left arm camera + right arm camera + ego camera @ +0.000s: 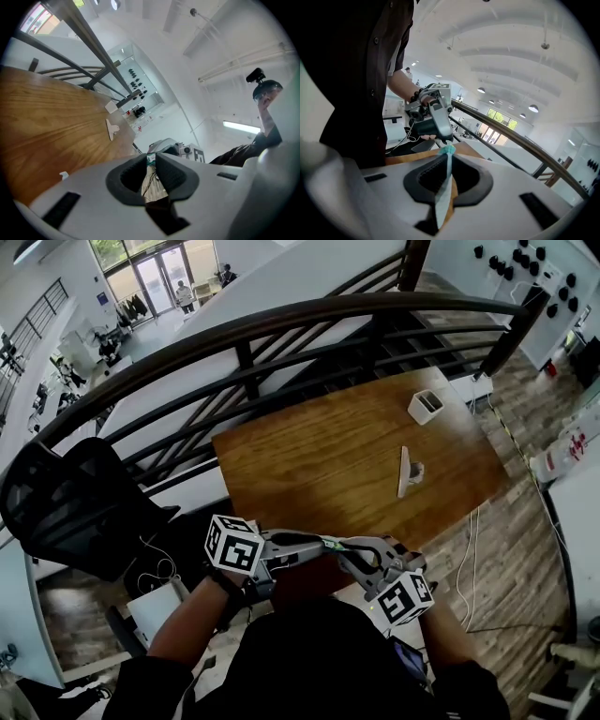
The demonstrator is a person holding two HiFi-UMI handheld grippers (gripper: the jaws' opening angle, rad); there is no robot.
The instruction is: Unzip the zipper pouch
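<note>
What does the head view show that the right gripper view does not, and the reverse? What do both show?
Only the head view: the white box, the white clip and the black chair. Only the right gripper view: the right gripper with jaws shut on the pale teal pouch, and the ceiling lamps. Both: the left gripper at the pouch's far end, the wooden table and the dark railing.

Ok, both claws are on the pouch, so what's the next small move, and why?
Probably draw the left claw slowly away from the right claw. The right clamps the pouch edge-on, and the left looks pinched on the teal tab at its end, so pulling apart should start it opening.
</note>
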